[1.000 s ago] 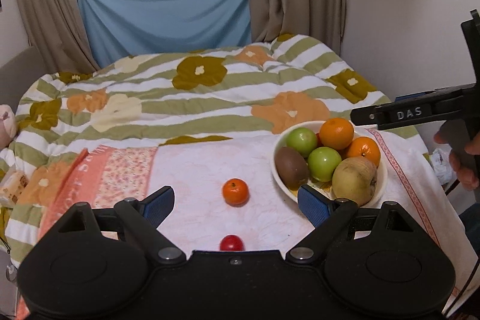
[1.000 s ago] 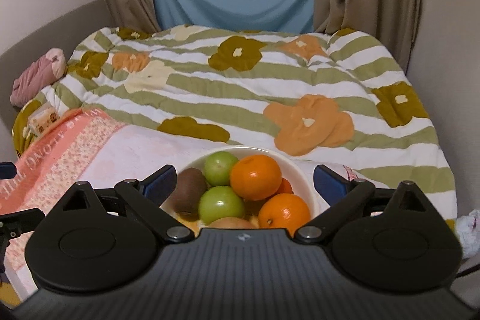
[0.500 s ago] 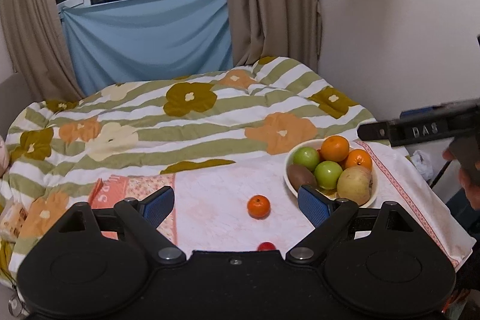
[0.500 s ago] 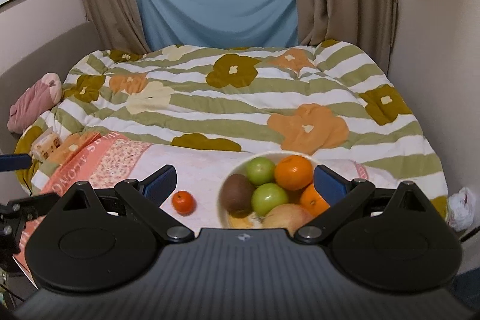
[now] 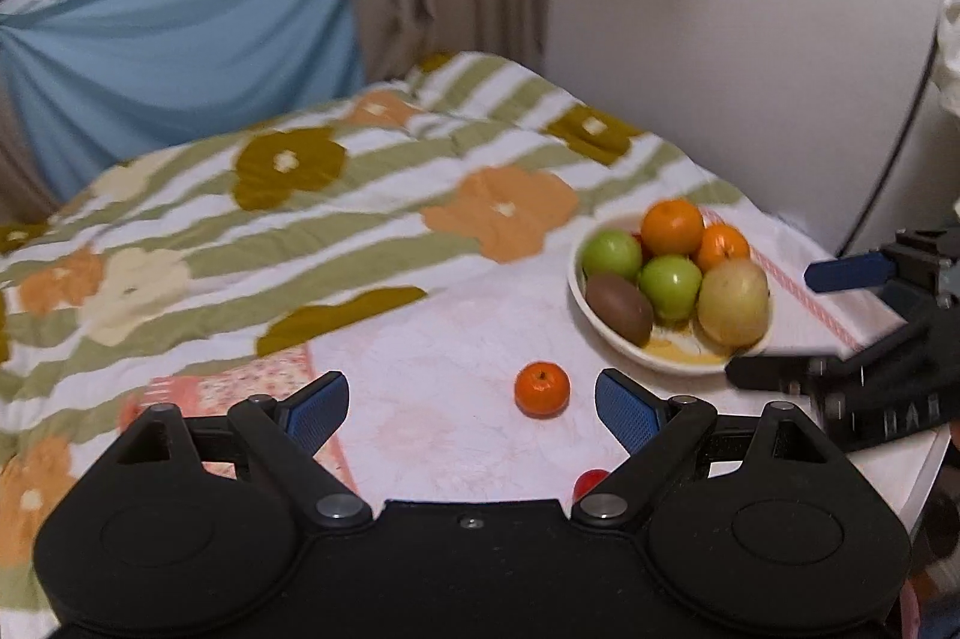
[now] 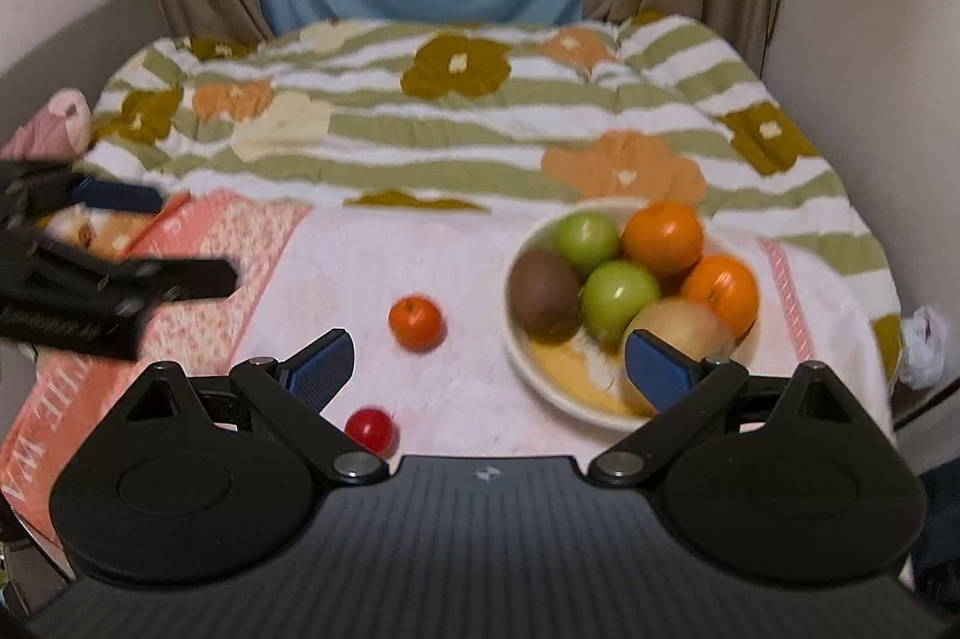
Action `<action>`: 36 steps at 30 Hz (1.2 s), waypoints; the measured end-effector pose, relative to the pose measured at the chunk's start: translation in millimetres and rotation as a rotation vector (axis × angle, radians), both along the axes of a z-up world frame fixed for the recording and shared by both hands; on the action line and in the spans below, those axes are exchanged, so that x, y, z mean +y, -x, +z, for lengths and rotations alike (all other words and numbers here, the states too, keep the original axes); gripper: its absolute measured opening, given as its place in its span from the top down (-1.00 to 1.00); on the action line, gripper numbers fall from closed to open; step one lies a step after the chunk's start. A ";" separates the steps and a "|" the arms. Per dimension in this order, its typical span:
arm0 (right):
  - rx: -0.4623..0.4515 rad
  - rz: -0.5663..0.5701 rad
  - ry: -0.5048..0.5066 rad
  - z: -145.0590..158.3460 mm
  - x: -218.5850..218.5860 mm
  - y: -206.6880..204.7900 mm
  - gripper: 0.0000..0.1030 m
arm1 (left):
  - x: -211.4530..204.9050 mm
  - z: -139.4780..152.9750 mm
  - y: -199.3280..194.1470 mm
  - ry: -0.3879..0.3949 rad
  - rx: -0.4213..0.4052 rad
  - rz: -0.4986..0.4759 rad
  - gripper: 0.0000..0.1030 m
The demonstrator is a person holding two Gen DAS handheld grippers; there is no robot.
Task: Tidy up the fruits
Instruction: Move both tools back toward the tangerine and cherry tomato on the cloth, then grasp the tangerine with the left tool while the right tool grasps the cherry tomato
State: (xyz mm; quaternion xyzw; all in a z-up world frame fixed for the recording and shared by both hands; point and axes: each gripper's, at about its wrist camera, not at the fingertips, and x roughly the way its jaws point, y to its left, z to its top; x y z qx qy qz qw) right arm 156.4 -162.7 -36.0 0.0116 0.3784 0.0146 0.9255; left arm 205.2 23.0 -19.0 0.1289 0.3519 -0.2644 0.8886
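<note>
A white bowl (image 5: 606, 333) (image 6: 543, 387) on the pale cloth holds two green apples, two oranges, a kiwi and a pear. A small orange (image 5: 542, 389) (image 6: 416, 321) lies loose on the cloth left of the bowl. A small red fruit (image 6: 371, 429) lies nearer me, half hidden in the left wrist view (image 5: 591, 482). My left gripper (image 5: 471, 410) is open and empty, above the cloth with the small orange between its fingers' line. My right gripper (image 6: 487, 366) is open and empty, above the bowl's left edge.
The pale cloth (image 6: 468, 399) lies on a bed with a green-striped floral quilt (image 6: 456, 123). A wall stands close on the right (image 5: 750, 39). Curtains and a blue sheet hang at the back. A pink soft toy (image 6: 57, 129) lies at the left.
Both grippers have pulled back and up from the bowl. The left view has swung left, the right gripper has shifted so the loose orange and red fruit show. Both stay open.
</note>
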 end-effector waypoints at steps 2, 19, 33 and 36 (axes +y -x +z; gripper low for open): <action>0.025 -0.003 0.005 -12.0 10.0 -2.1 -1.00 | -3.8 -11.8 -13.0 -0.014 0.034 -0.040 -0.78; 0.216 -0.052 -0.022 -95.2 64.8 -34.9 -0.60 | -60.8 -96.0 -83.5 -0.121 0.180 -0.338 -0.29; 0.221 -0.039 -0.010 -101.3 71.7 -41.3 -0.34 | -81.2 -120.6 -82.3 -0.148 0.147 -0.387 0.16; 0.224 -0.030 -0.006 -103.2 73.1 -41.1 -0.29 | -79.1 -120.5 -80.3 -0.165 0.129 -0.381 0.16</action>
